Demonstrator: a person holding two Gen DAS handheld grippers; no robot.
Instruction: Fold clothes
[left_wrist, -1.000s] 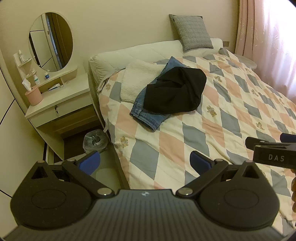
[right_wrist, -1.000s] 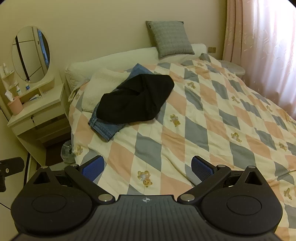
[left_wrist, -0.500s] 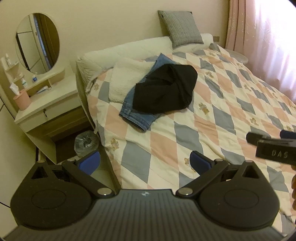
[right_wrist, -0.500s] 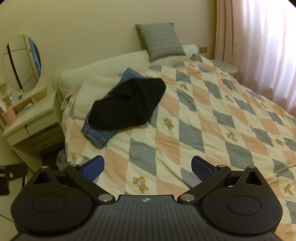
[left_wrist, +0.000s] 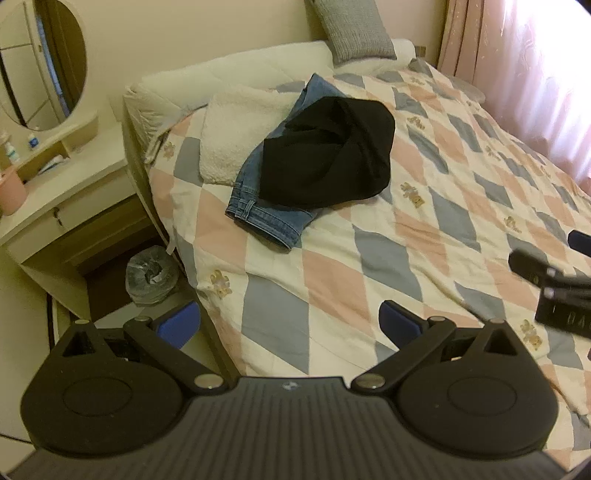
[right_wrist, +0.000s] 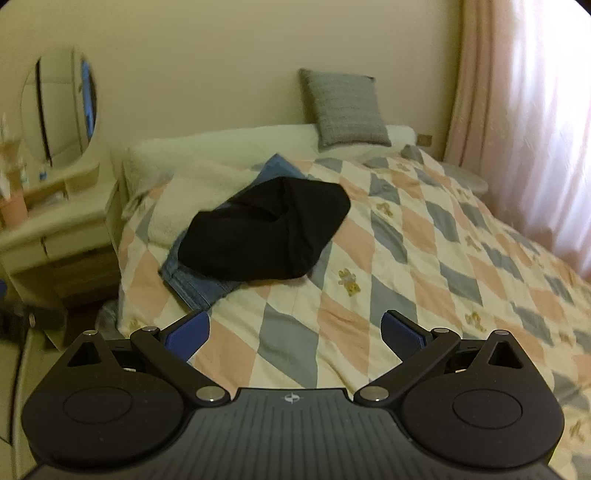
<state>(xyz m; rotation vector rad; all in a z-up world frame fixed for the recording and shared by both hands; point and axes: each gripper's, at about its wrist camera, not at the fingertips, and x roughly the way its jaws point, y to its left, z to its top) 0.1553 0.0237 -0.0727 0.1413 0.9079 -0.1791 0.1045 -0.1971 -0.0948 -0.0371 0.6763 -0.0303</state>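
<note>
Black garment (left_wrist: 327, 155) on jeans (left_wrist: 266, 214), pillow (left_wrist: 236, 129) beside, bin (left_wrist: 151, 275)

Bare quilt (right_wrist: 332, 306) up to the black garment (right_wrist: 266, 236) atop jeans (right_wrist: 192, 284)

Black garment (right_wrist: 264, 230) atop jeans (right_wrist: 195, 282), right tool (right_wrist: 293, 334) spread, empty
</note>
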